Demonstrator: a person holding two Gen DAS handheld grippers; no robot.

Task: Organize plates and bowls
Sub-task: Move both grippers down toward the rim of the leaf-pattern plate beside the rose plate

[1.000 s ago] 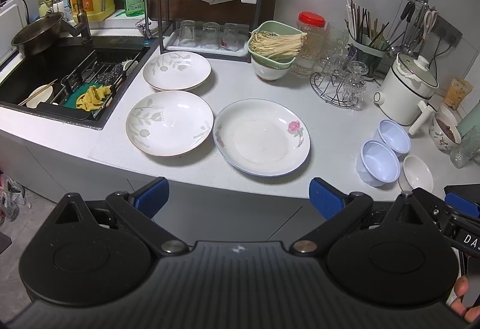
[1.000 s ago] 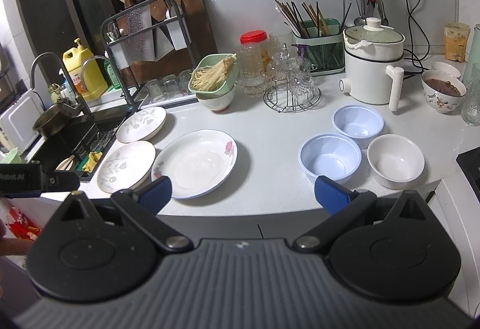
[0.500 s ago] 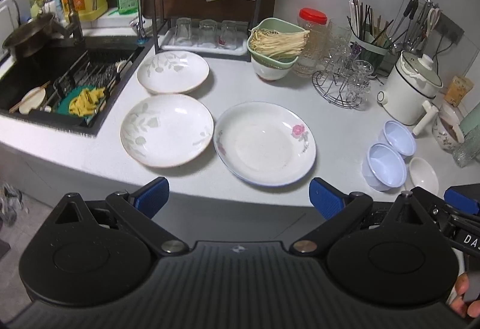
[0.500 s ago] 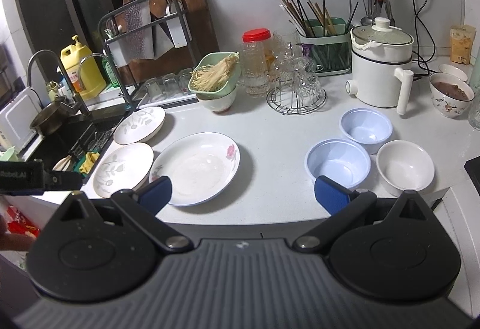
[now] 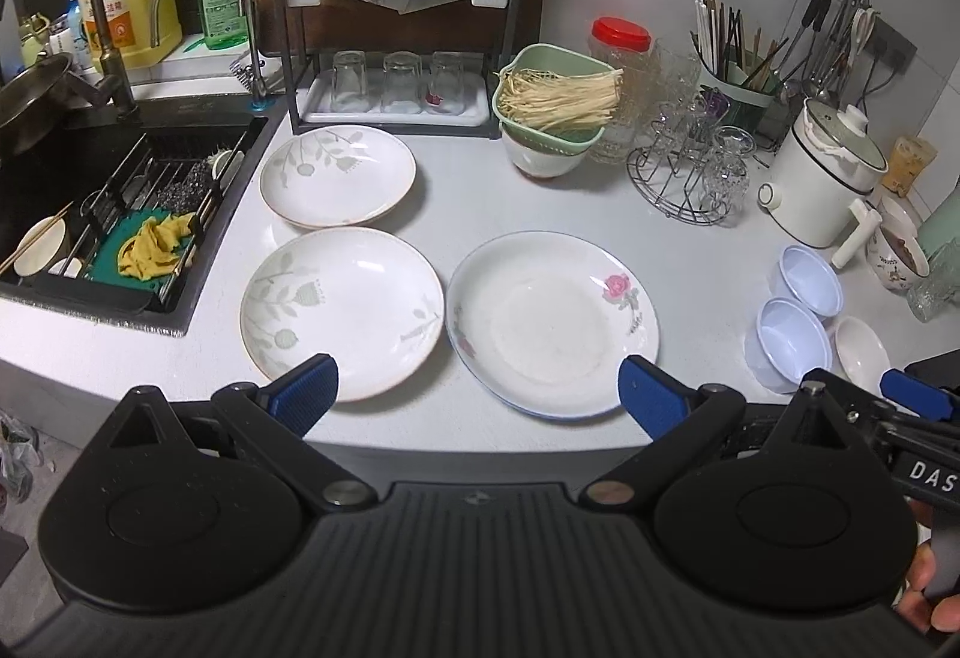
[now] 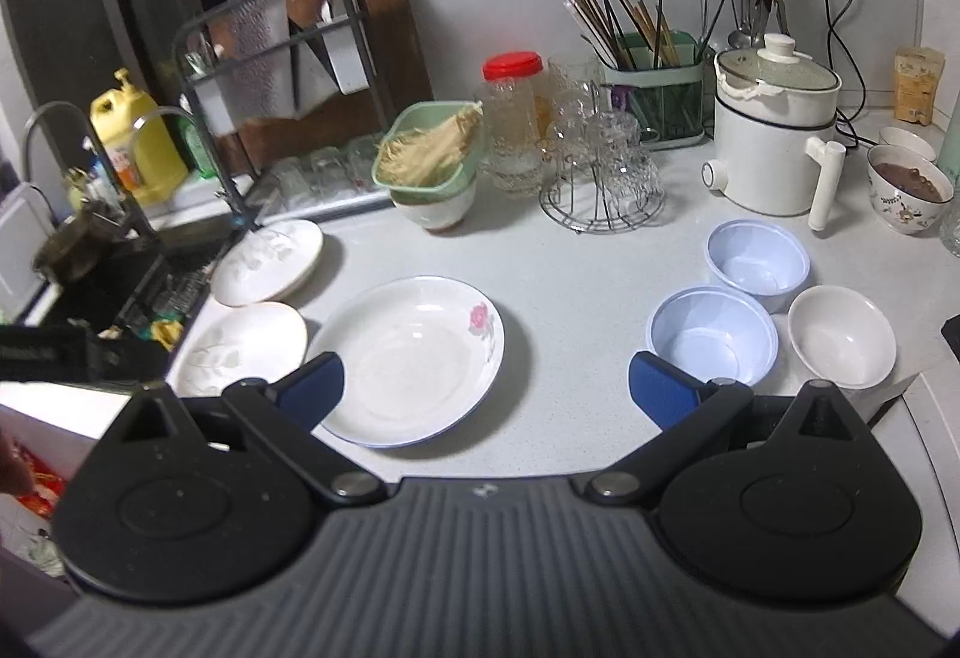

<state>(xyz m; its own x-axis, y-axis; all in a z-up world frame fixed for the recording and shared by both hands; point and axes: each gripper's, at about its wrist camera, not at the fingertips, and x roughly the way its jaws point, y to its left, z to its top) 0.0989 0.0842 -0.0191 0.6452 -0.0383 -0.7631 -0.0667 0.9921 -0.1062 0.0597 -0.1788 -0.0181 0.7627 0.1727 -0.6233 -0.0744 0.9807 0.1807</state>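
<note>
- Both tools are held back at the counter edge: the left gripper (image 5: 474, 388) and right gripper (image 6: 485, 385) are seen with fingers spread wide, nothing between them.
- Three plates are laid out singly, unstacked: the rose plate (image 5: 552, 322) in the middle, two leaf-patterned plates (image 5: 342, 310) towards the sink (image 5: 72, 292).
- Two blue bowls (image 6: 711, 337) and a white bowl (image 6: 840, 337) are clustered right, likely for nesting.
</note>
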